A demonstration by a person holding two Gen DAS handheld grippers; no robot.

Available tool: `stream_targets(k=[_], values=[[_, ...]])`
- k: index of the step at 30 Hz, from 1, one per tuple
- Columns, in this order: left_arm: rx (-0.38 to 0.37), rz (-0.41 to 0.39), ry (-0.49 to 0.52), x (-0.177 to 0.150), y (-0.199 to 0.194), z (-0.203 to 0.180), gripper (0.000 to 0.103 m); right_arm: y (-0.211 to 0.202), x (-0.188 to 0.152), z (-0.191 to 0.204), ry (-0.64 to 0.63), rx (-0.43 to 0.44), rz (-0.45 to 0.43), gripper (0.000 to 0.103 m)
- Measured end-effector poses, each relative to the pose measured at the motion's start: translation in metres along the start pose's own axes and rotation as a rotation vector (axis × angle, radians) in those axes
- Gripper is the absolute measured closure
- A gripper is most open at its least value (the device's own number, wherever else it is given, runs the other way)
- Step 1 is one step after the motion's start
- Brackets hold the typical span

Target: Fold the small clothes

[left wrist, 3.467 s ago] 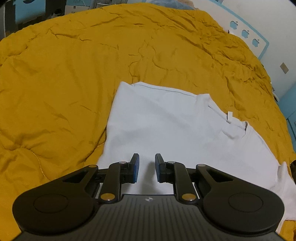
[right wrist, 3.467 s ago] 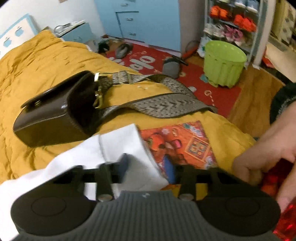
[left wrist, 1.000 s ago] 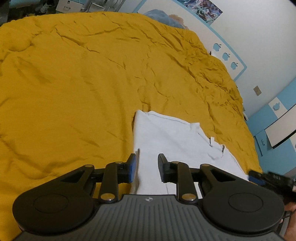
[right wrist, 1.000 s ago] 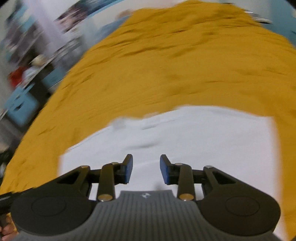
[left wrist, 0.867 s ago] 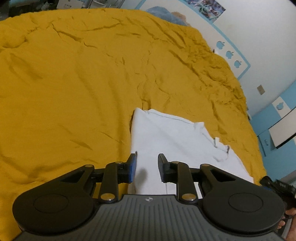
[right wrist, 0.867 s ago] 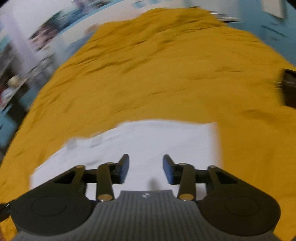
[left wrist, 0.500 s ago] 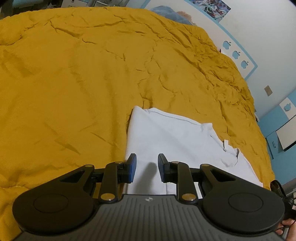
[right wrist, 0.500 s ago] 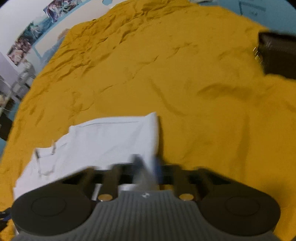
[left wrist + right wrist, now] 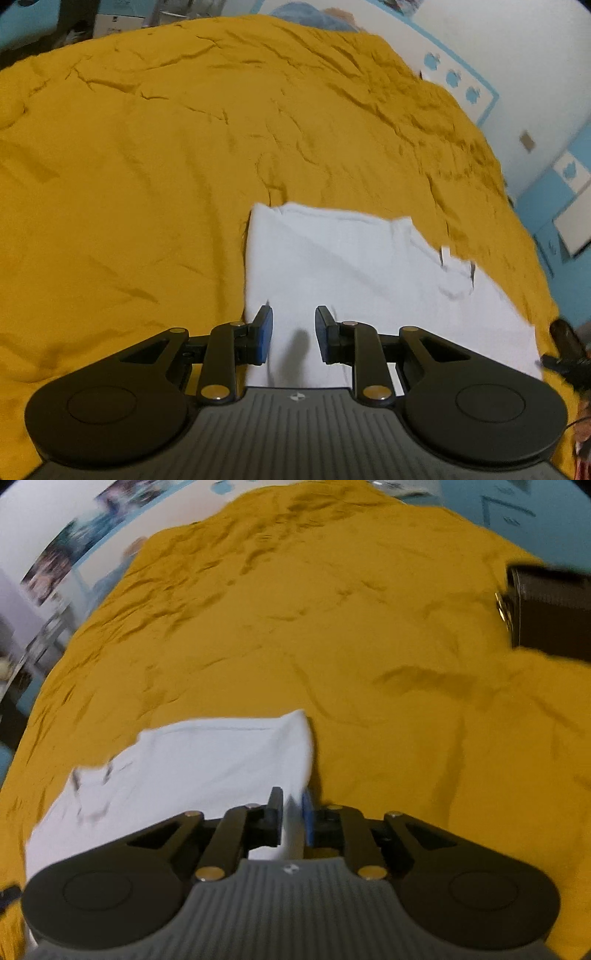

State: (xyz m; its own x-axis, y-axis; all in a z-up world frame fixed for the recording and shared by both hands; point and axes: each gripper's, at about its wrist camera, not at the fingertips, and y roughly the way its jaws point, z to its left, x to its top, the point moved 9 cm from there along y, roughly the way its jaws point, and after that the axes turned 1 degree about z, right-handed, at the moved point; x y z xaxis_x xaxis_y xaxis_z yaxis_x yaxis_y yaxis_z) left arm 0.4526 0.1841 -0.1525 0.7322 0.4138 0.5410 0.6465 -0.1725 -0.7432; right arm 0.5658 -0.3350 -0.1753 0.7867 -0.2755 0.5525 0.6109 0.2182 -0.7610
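Mustard-yellow bedding [image 9: 155, 155] fills nearly everything, rumpled and creased, and on it lies a white T-shirt [image 9: 332, 258], already folded into a long narrow strip with its neck label showing along one edge. From the left wrist view its long axis runs away from the near end up and to the right, one folded edge straight and clean on the left side. The left gripper [image 9: 292, 338] hovers over the near end of the strip with its blue-padded jaws parted and nothing between them; cloth lies directly below the gap. The right gripper [image 9: 292, 818] is at the opposite long edge, its jaws pinched nearly together with a fold of white fabric caught between them, so it has the shirt by its corner near the hem side. Both hands sit at the same short end, one on each corner, which suggests the next fold goes lengthwise, carrying this end toward the far one; the left jaws would need to close on their corner first. Off to the right, well apart from the shirt, a dark brown handbag [image 9: 550, 613] rests on the bedding.
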Motion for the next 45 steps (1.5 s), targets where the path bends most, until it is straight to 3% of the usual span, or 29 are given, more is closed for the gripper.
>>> stream_targets(k=[8,15,16,18,25,26,30,34,37,40,45], values=[[-0.049,0.079,0.036,-0.035,-0.030,-0.002,0.072,-0.084,-0.072,0.019,-0.229,0.044,0.064,0.069],[0.021,0.120,0.160,-0.064,-0.037,-0.006,0.072,-0.083,-0.132,0.018,-0.458,-0.090,0.064,0.066],[0.033,0.130,0.180,-0.070,-0.038,-0.005,0.072,-0.080,-0.133,0.016,-0.460,-0.122,0.060,0.068],[0.057,0.137,0.224,-0.077,-0.039,-0.004,0.071,-0.075,-0.131,0.010,-0.435,-0.148,0.056,0.085],[0.111,0.115,0.268,-0.085,-0.030,-0.006,0.071,-0.075,-0.132,0.001,-0.401,-0.151,0.058,0.085],[0.119,0.102,0.270,-0.086,-0.029,-0.006,0.074,-0.076,-0.133,0.001,-0.392,-0.151,0.054,0.086],[0.132,0.056,0.232,-0.085,-0.031,-0.001,0.103,-0.077,-0.133,0.004,-0.386,-0.153,0.044,0.102],[0.218,-0.021,0.209,-0.068,-0.048,0.013,0.103,-0.092,-0.120,0.000,-0.357,-0.173,-0.010,0.103],[0.290,0.036,0.212,-0.067,-0.042,0.034,0.103,-0.094,-0.119,-0.005,-0.317,-0.170,0.002,0.103],[0.267,0.048,0.208,-0.073,-0.041,0.040,0.103,-0.074,-0.133,-0.015,-0.304,-0.203,0.071,0.103],[0.221,0.053,0.213,-0.075,-0.056,0.033,0.103,-0.079,-0.132,-0.018,-0.247,-0.207,0.093,0.102]])
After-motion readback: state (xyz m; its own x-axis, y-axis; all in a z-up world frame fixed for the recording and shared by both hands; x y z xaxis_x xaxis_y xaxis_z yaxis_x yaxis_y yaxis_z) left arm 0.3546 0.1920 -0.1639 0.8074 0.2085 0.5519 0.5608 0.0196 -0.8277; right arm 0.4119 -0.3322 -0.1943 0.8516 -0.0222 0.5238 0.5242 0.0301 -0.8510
